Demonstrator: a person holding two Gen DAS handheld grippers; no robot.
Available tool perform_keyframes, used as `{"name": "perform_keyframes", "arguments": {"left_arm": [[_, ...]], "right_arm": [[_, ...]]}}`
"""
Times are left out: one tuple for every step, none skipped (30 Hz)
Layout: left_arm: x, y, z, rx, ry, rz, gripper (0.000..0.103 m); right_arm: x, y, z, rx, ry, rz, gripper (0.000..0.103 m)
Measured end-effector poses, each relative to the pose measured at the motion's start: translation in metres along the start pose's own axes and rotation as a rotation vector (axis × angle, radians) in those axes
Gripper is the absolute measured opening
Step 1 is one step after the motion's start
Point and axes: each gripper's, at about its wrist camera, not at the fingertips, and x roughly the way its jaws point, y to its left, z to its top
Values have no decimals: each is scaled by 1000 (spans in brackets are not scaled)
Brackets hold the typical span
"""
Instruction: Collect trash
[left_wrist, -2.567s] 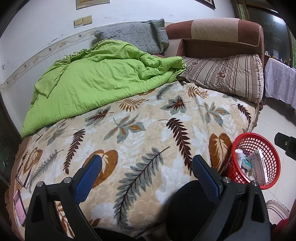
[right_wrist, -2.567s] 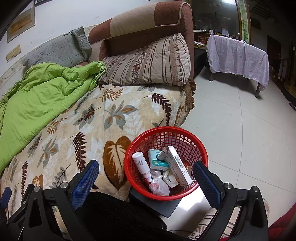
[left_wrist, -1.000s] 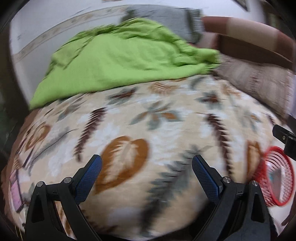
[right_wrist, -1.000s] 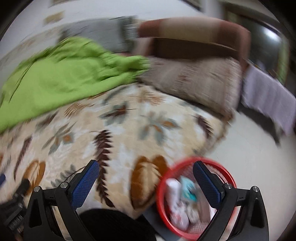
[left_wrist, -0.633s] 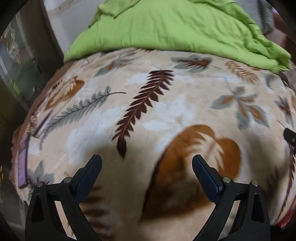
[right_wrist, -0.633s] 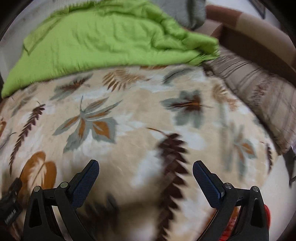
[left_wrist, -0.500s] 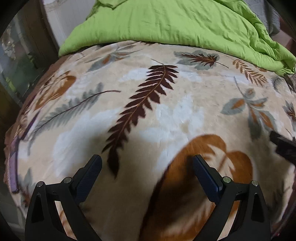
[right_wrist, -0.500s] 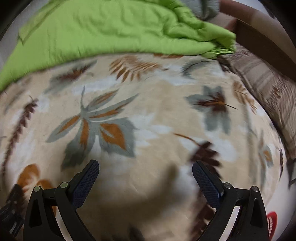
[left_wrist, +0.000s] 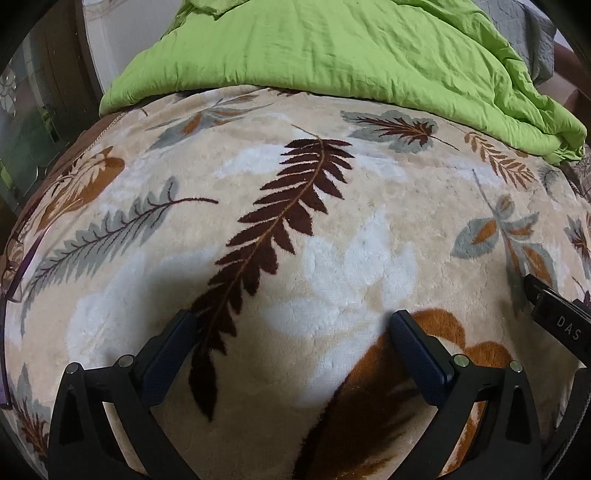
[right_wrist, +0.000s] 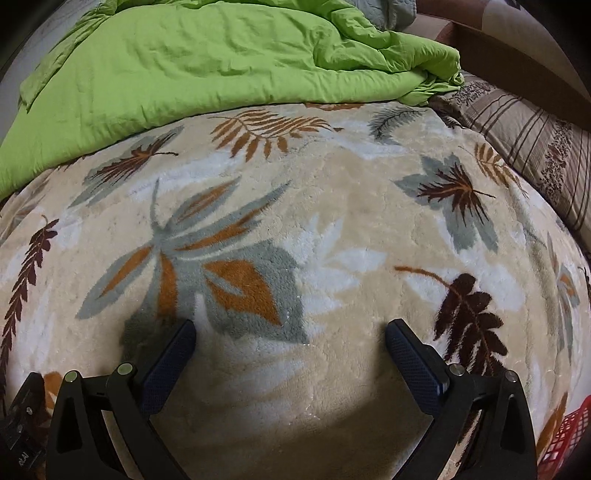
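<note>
Bed with cream leaf-print blanket (left_wrist: 332, 229); rumpled green quilt (left_wrist: 332, 48) along its far side; striped pillow (right_wrist: 535, 136) at right. Left gripper (left_wrist: 293, 326): jaws opening, wide apart, nothing between, low over the blanket. Right gripper (right_wrist: 290, 334): jaws wide apart, empty. Red trash basket (right_wrist: 569, 432): only its rim shows, beside the bed at lower right.

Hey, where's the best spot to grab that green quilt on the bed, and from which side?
Take the green quilt by its bunched corner beside the striped pillow: folds there stand proud of the leaf blanket, giving a ridge to pinch. Probably come in low from the blanket side.
</note>
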Motion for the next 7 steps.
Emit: {"name": "perform_keyframes", "arguments": {"left_arm": [[0,0,0,1,0,2,103],[-1,0,0,3,-1,4,103],[0,2,0,1,-1,0,103],[-1,2,-1,-1,-4,-5,103],[0,2,0,-1,-4,-7,103],[1,2,1,-1,-2,-9,103],[1,2,0,-1,-3,-7,103]], "right_arm": [[1,-1,0,1,1,2,103],[1,-2,0,2,1,3,103],[1,-2,0,2,1,3,103],[1,-1,0,1,1,2,103],[1,-1,0,2,1,3,103],[1,-2,0,2,1,4,103],[1,-1,0,2,1,4,103]]}}
